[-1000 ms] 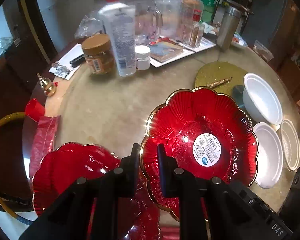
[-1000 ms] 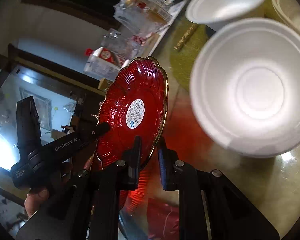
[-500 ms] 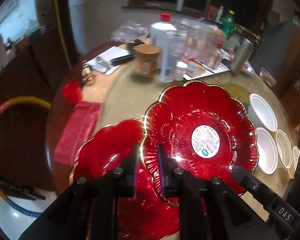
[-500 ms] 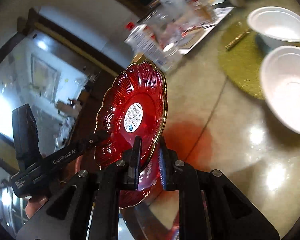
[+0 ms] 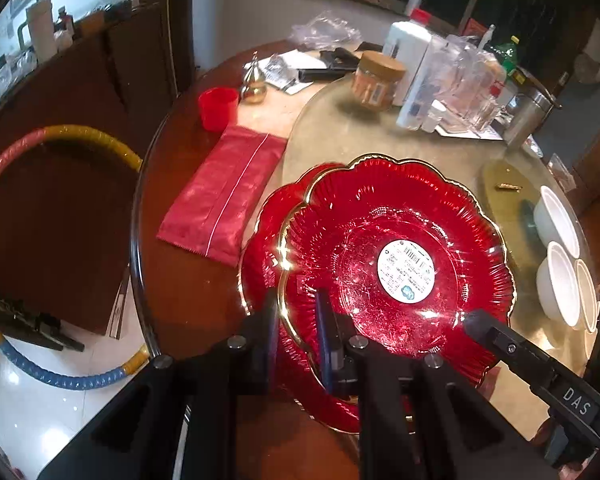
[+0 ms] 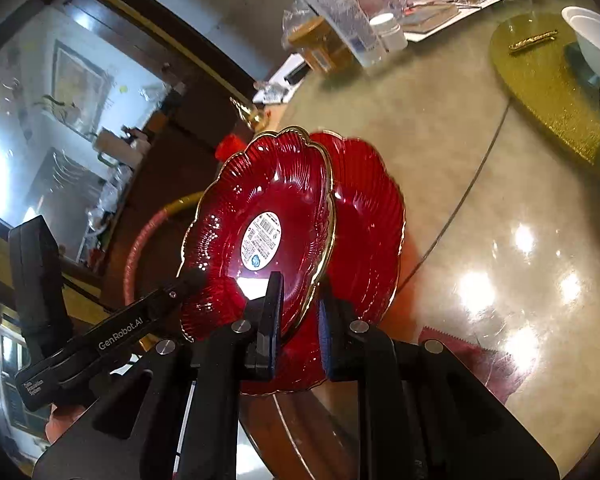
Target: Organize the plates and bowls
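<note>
Both grippers pinch one red plate (image 5: 396, 264) by its rim: left gripper (image 5: 296, 320) nearside left, right gripper (image 6: 298, 308) nearside right; it hovers just over a second red plate (image 6: 364, 216) near the table edge (image 5: 140, 240).

The upper red plate (image 5: 396, 264) hides most of the lower red plate (image 5: 260, 240) beneath it. Sticker print (image 5: 407, 271) is too small to read. White bowls (image 6: 596, 36) are cut off by the right wrist view's edge.
</note>
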